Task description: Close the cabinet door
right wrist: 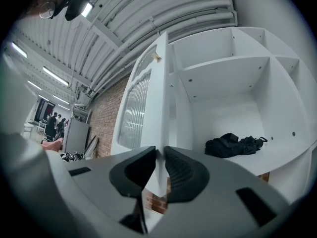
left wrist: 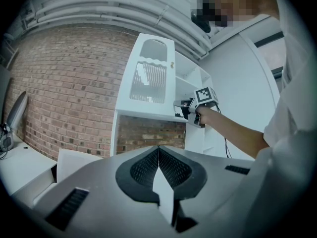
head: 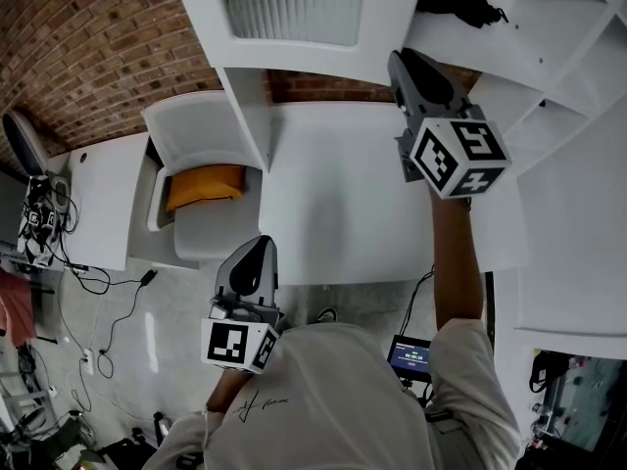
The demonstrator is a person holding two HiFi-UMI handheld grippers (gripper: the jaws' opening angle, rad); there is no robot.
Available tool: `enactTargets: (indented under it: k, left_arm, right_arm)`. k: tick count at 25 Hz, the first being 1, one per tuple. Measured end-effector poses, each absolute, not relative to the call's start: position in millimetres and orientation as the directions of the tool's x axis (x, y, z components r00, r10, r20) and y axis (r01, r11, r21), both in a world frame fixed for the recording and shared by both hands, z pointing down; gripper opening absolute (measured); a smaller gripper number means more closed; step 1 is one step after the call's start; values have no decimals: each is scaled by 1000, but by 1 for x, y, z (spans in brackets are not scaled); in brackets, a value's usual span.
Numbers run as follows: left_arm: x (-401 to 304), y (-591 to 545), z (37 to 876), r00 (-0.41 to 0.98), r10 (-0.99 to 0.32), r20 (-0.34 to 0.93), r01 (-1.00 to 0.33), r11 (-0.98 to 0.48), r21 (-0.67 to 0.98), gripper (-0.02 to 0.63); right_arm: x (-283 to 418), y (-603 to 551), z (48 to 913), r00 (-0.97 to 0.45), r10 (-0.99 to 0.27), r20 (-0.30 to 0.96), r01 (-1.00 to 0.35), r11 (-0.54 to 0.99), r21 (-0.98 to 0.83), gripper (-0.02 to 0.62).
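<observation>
The white cabinet door (head: 294, 52) with its ribbed glass pane stands swung open from the cabinet (right wrist: 233, 83). My right gripper (head: 404, 59) is raised to the door's lower free corner. In the right gripper view the door's edge (right wrist: 159, 108) runs down between the jaws of the right gripper (right wrist: 161, 151), which are shut on it. The left gripper view shows the door (left wrist: 148, 78) and the right gripper (left wrist: 185, 109) at its bottom corner. My left gripper (head: 257, 248) hangs low near my body; the left gripper (left wrist: 158, 148) is shut on nothing.
A black bundle of cloth (right wrist: 233, 145) lies on the open shelf. Below the cabinet is a white table (head: 333, 194). A white chair with an orange cushion (head: 204, 186) stands at its left. Cables (head: 88, 282) trail over the floor by the brick wall (head: 88, 47).
</observation>
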State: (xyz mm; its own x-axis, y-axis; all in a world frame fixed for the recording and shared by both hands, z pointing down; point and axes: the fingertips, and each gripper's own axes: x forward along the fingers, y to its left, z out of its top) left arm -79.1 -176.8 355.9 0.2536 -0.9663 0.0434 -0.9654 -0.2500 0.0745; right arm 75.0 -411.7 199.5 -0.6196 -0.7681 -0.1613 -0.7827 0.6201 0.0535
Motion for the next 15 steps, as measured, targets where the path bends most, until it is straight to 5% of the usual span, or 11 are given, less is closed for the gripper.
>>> enactTargets:
  k: [15]
  left_arm:
    - [-81,-183,358,255,-966,48,-963,-250,96,15]
  right_arm:
    - [75,-425,200,-604,-781,-159,-794,606,39,66]
